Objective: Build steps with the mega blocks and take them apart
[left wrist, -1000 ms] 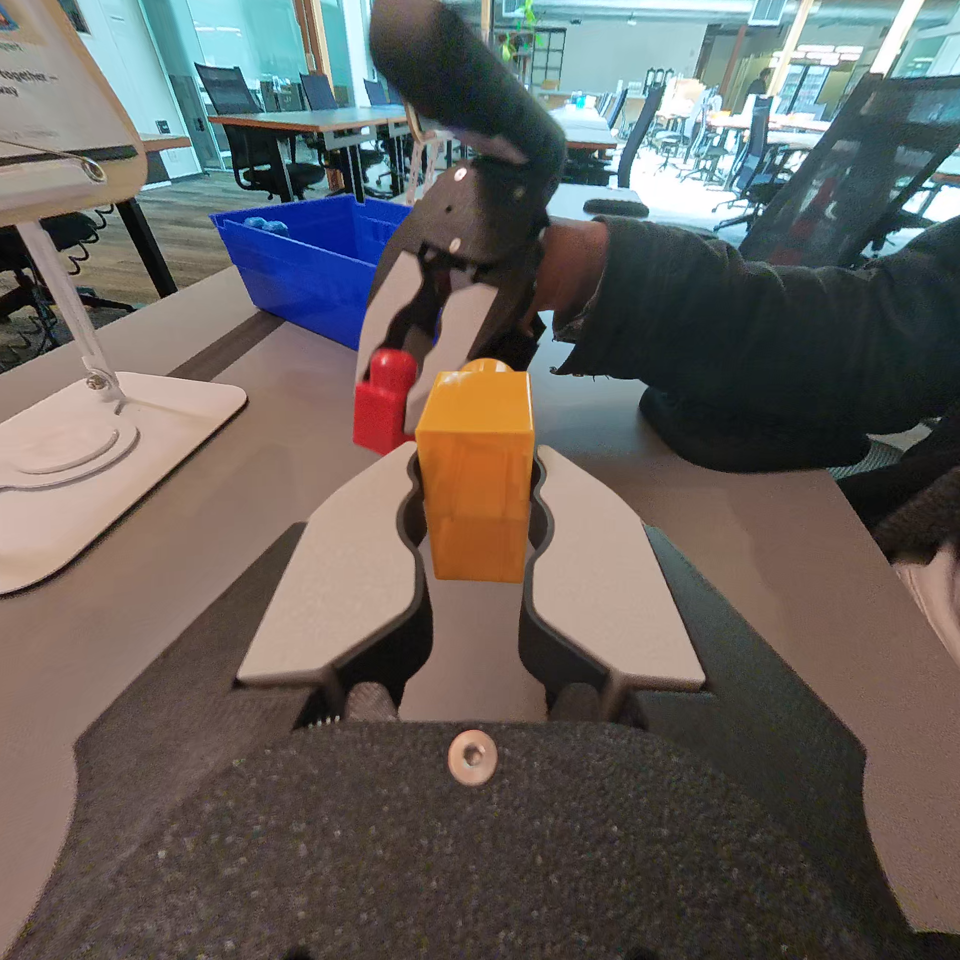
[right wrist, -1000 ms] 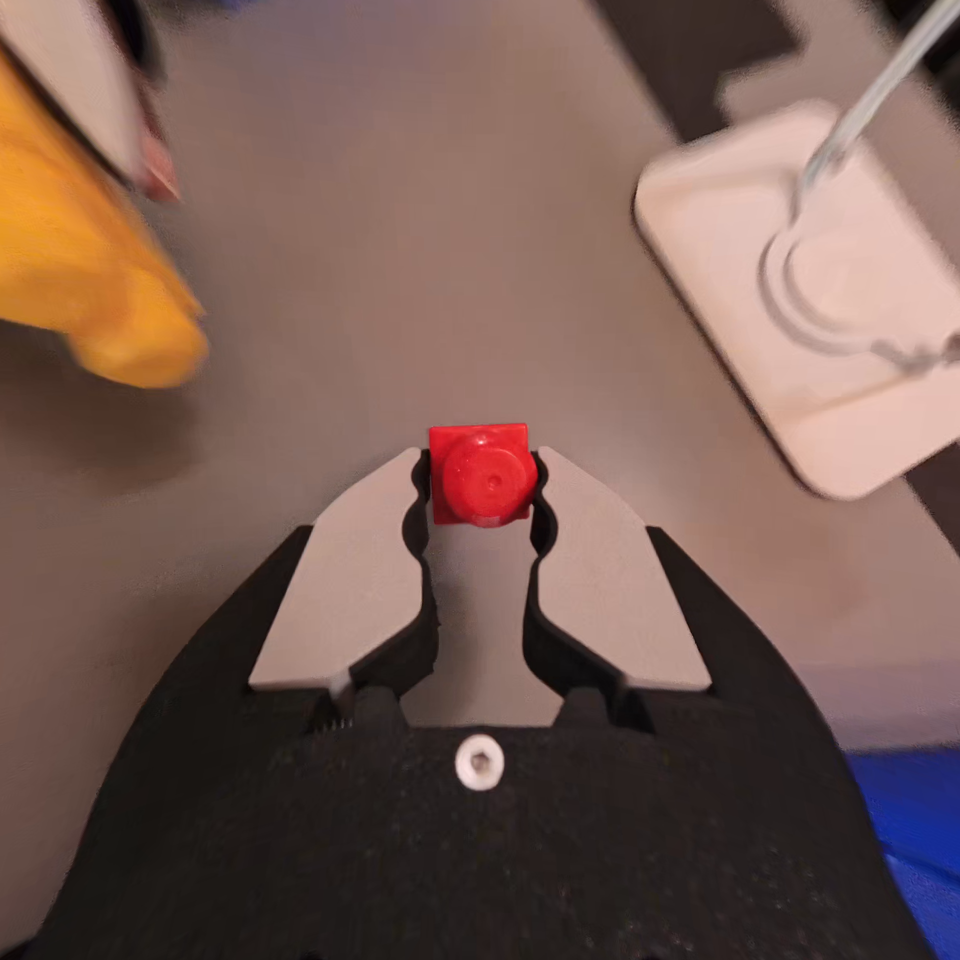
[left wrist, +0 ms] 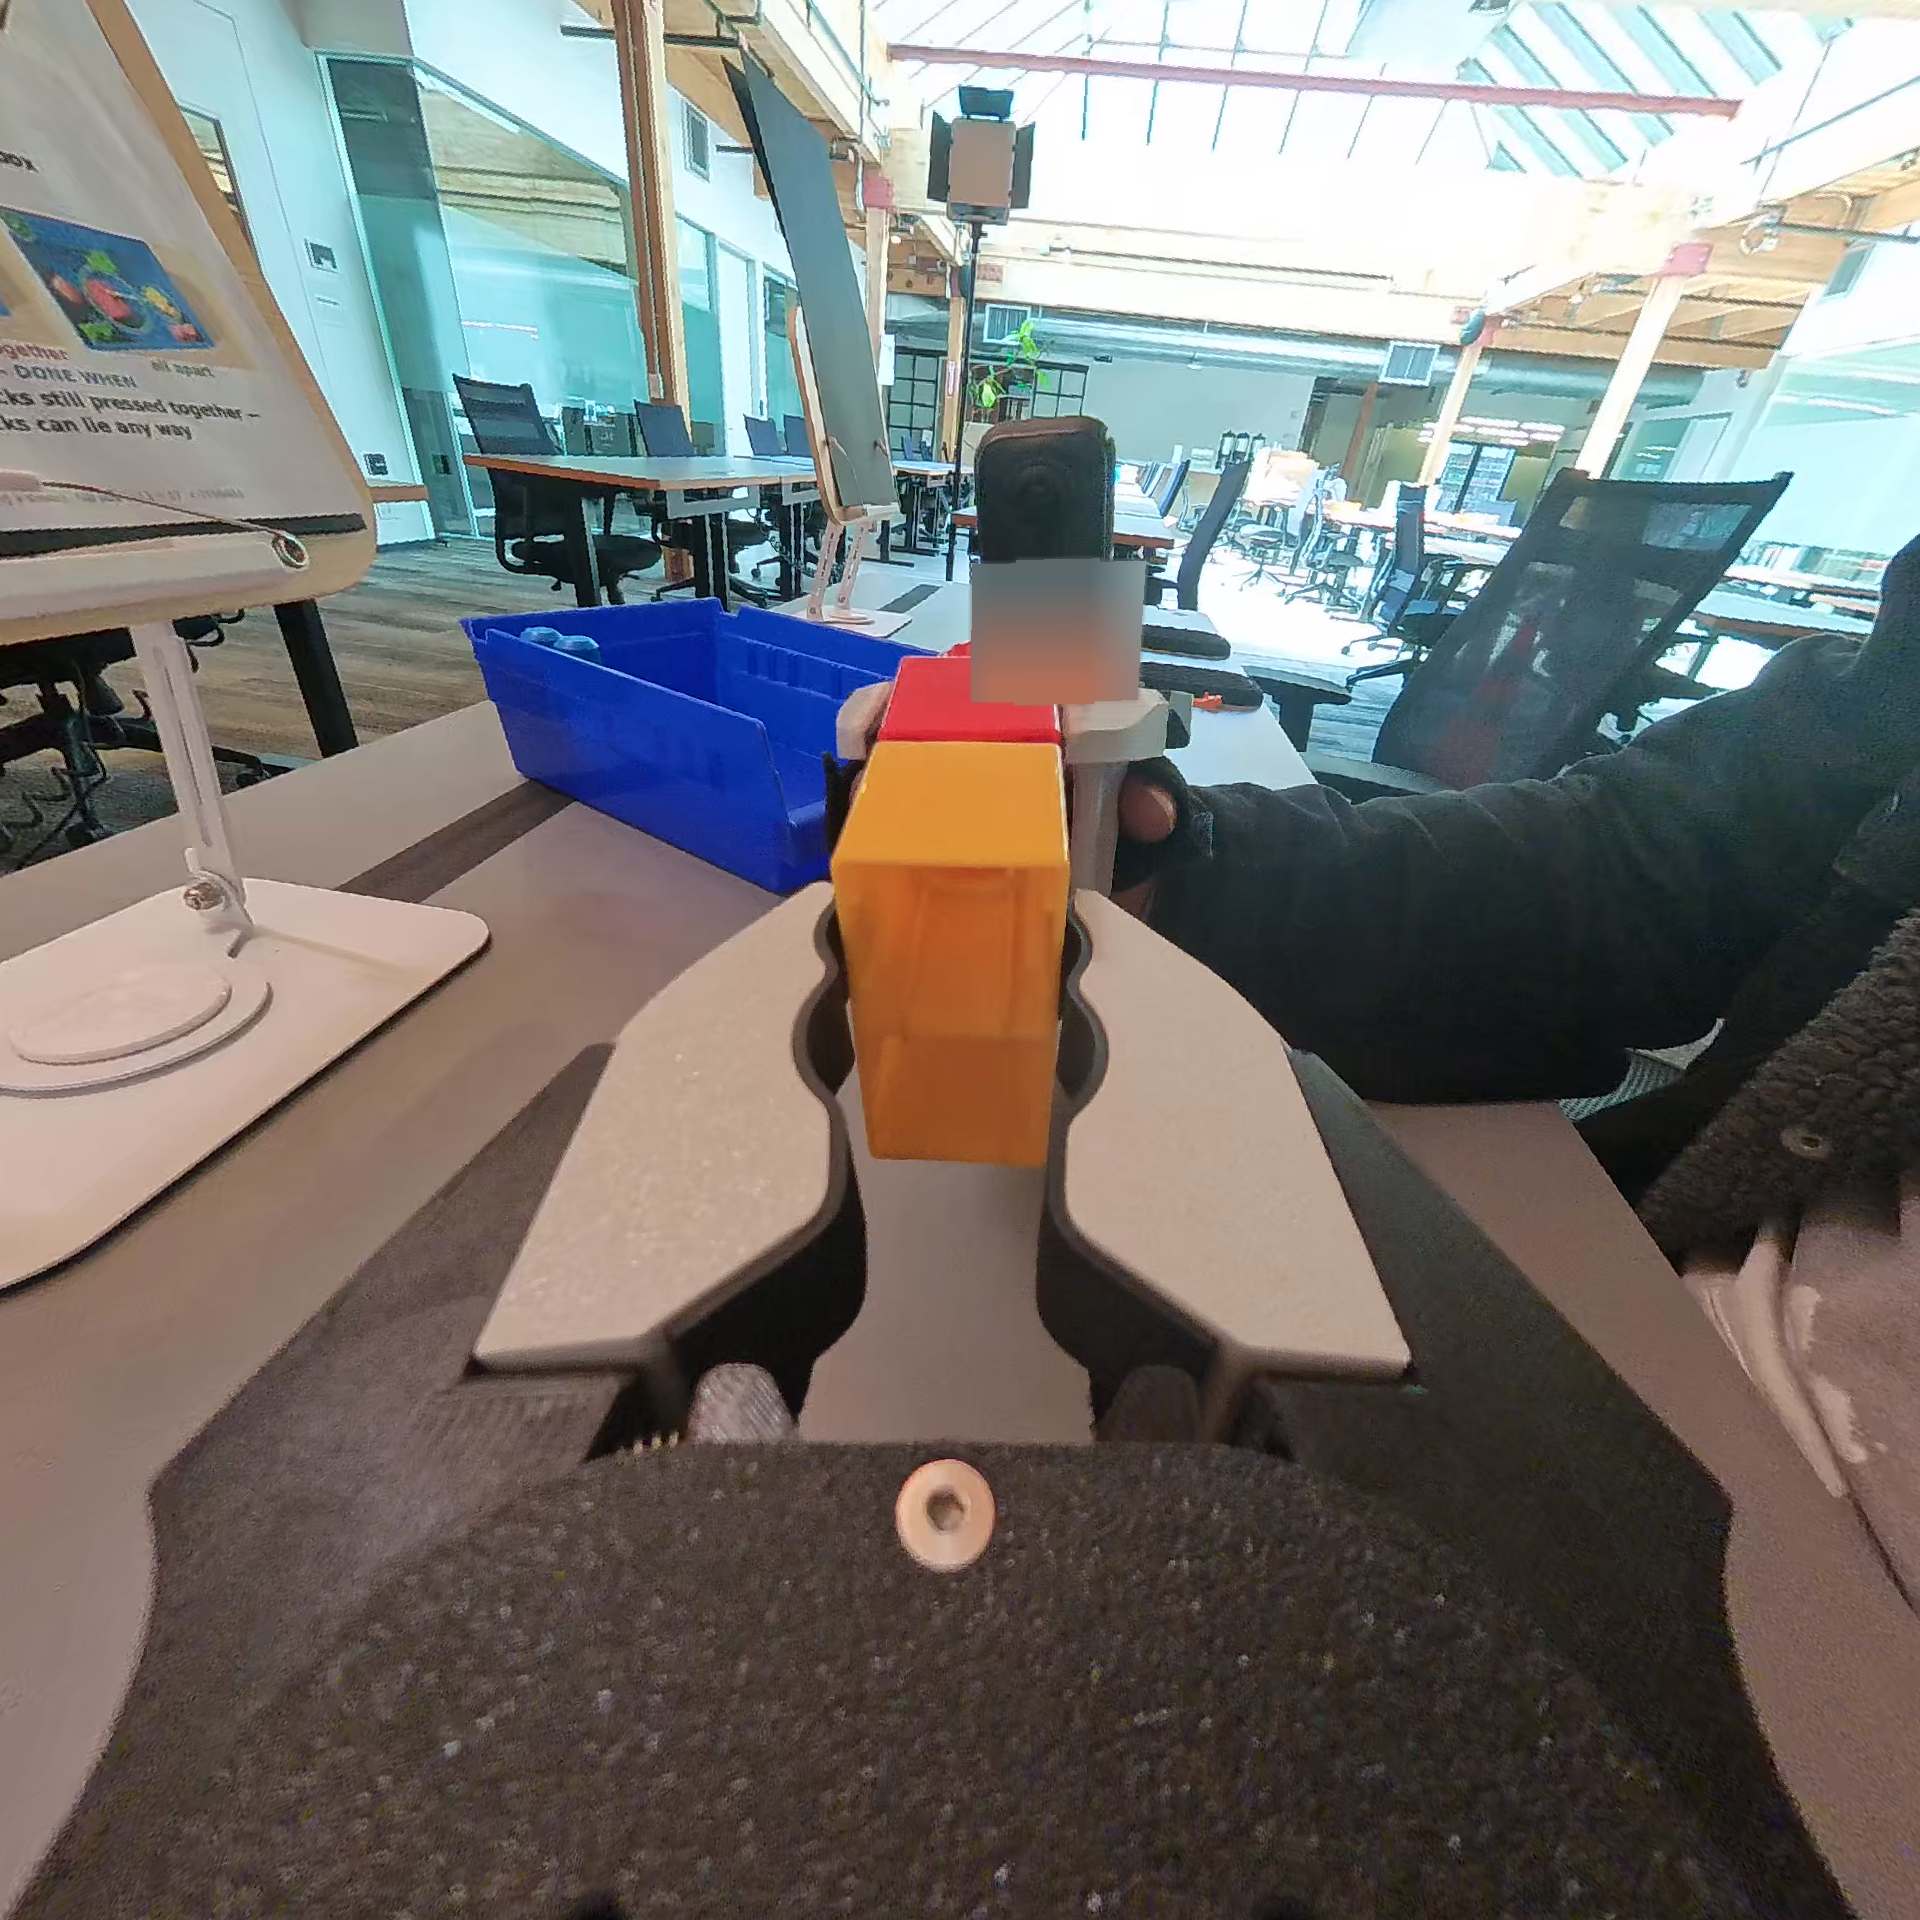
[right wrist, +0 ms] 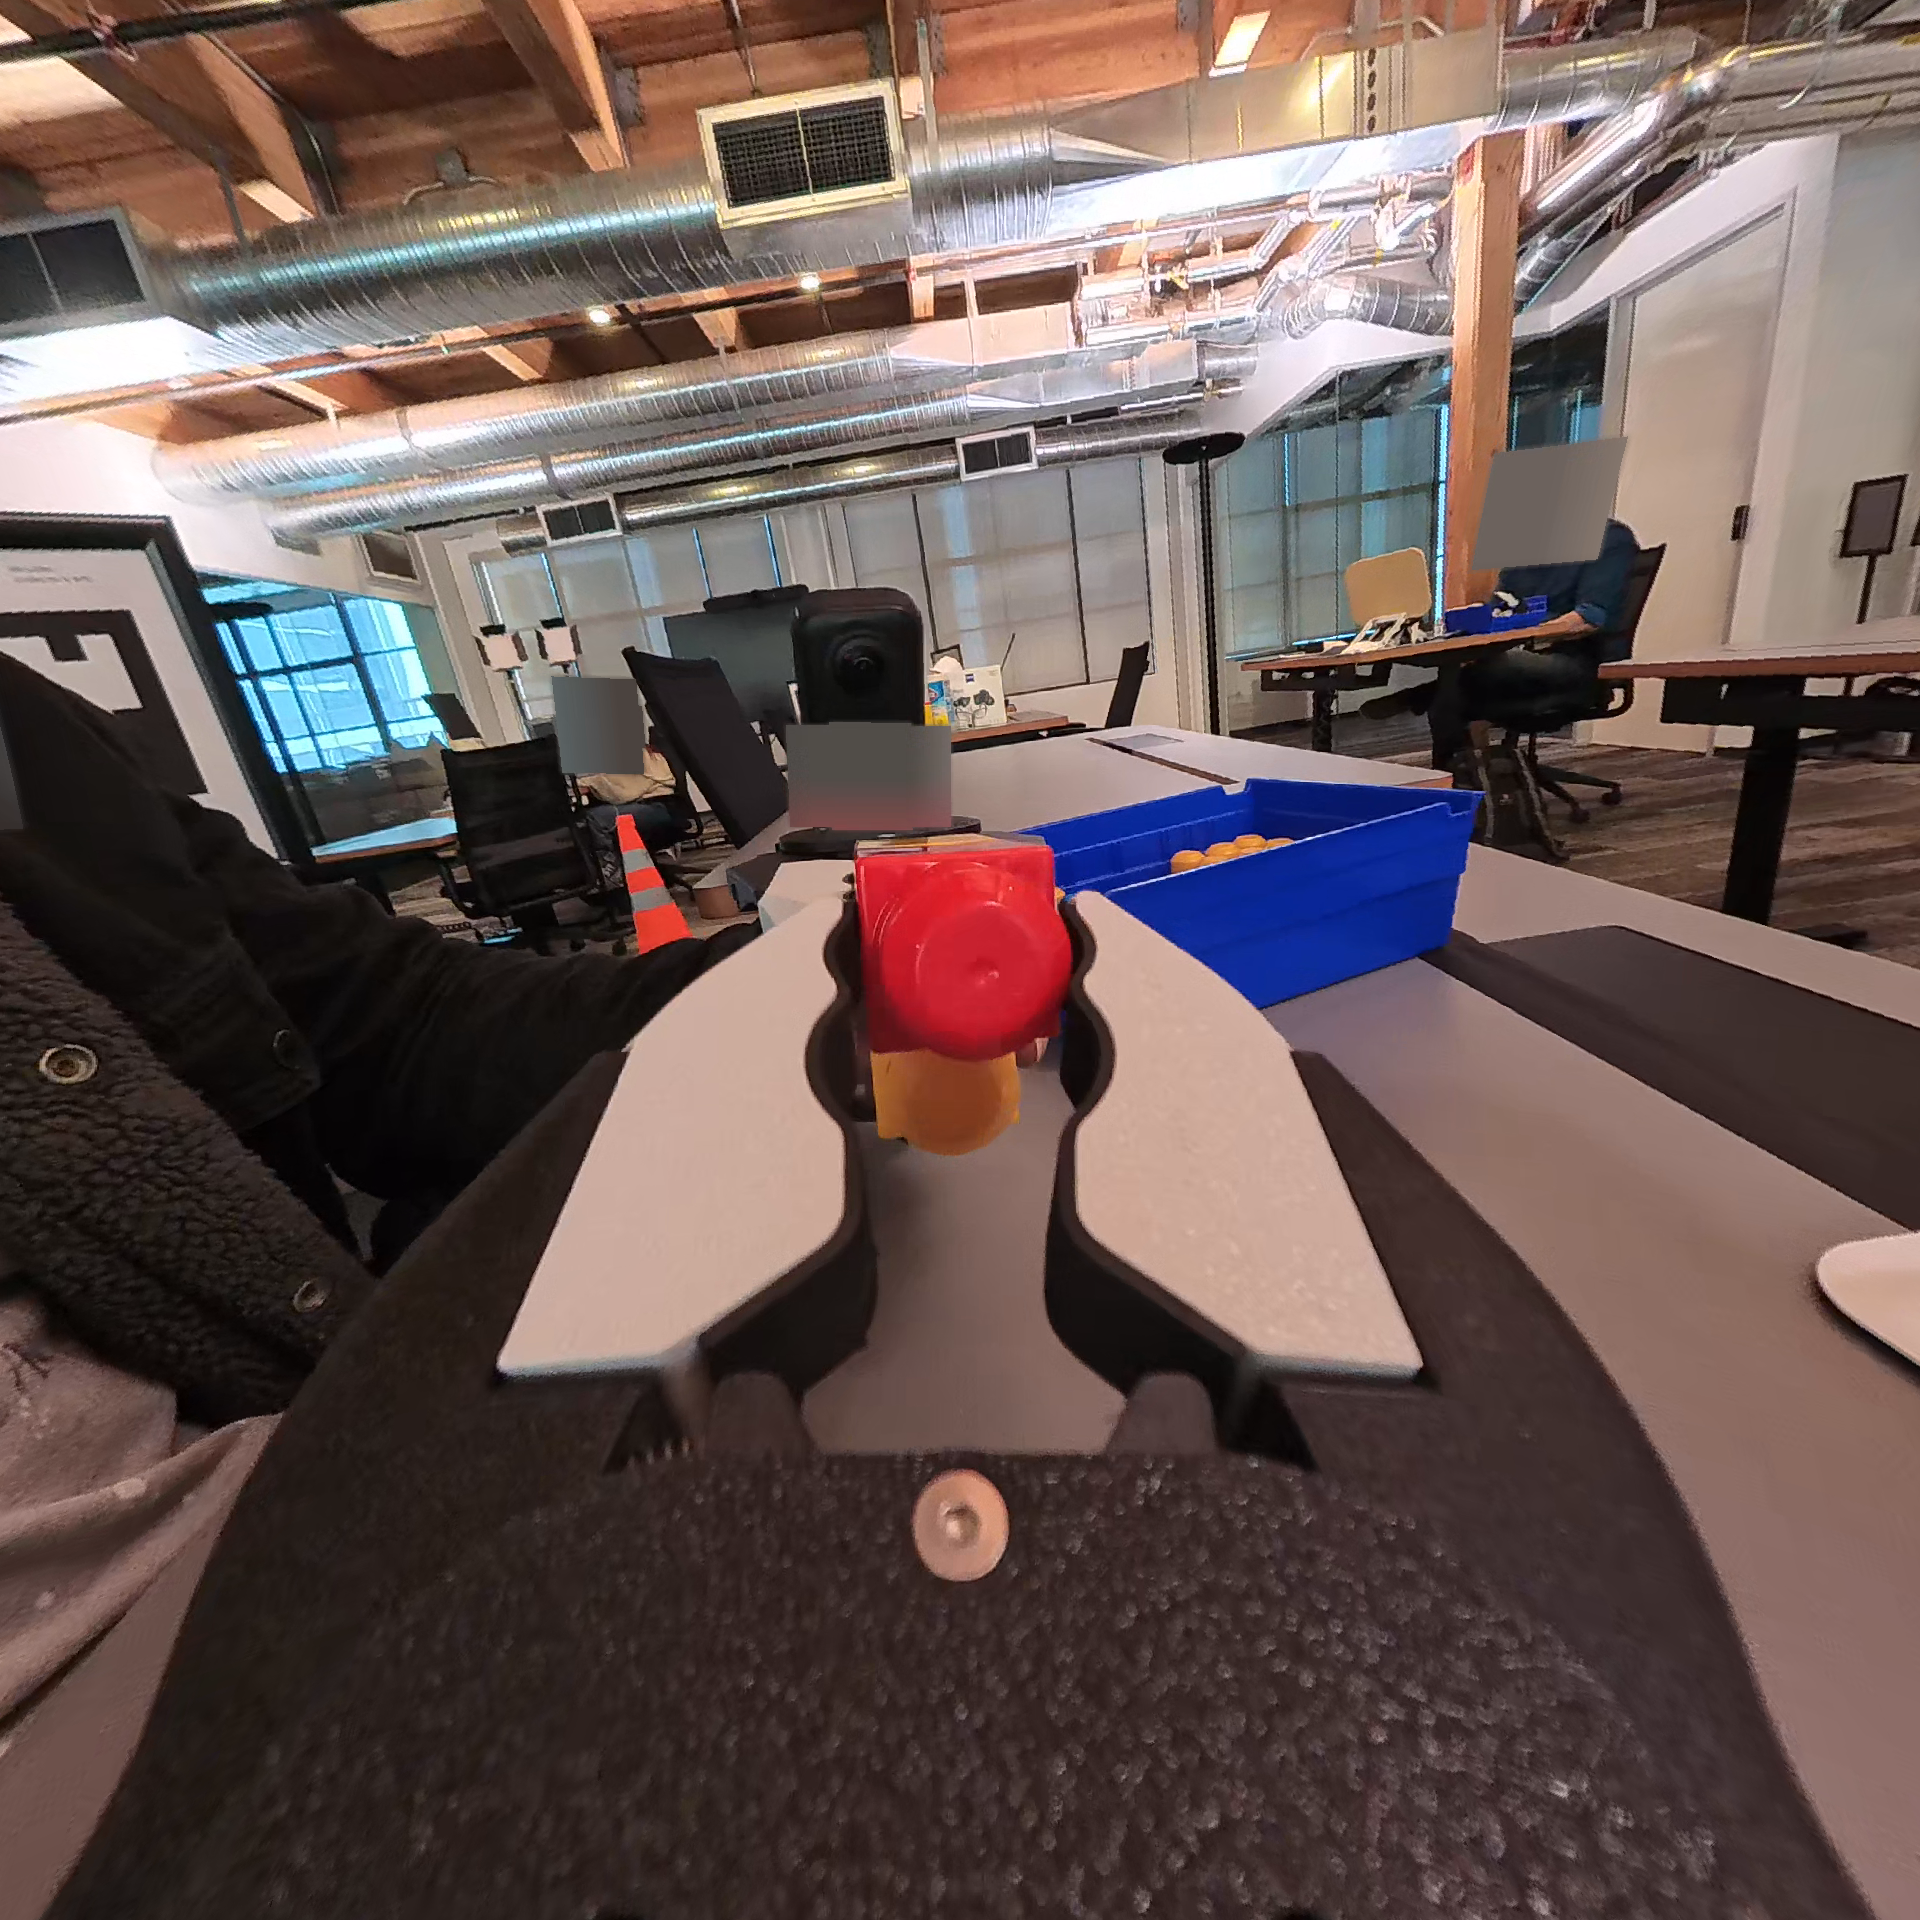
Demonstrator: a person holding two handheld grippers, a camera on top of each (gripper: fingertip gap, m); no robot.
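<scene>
Both grippers lifted and levelled since a second ago. Left gripper (left wrist: 954,966) clamps tall orange plastic block (left wrist: 951,977); right gripper (right wrist: 961,982) clamps small red plastic block (right wrist: 961,956), now pressed against the orange one above grey table (left wrist: 582,914). Joint hidden. Blue plastic bin (left wrist: 665,727) behind.

An open-plan office: rows of wood-topped desks (left wrist: 644,476), black mesh swivel chairs (left wrist: 1579,613), exposed silver ceiling ducts (right wrist: 623,239), glass partitions.

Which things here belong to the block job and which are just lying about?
Job: orange block in the left tongs; red block in the right tongs; blue bin with spare blocks.

Lying about: white stand base, instruction card, office chair.
</scene>
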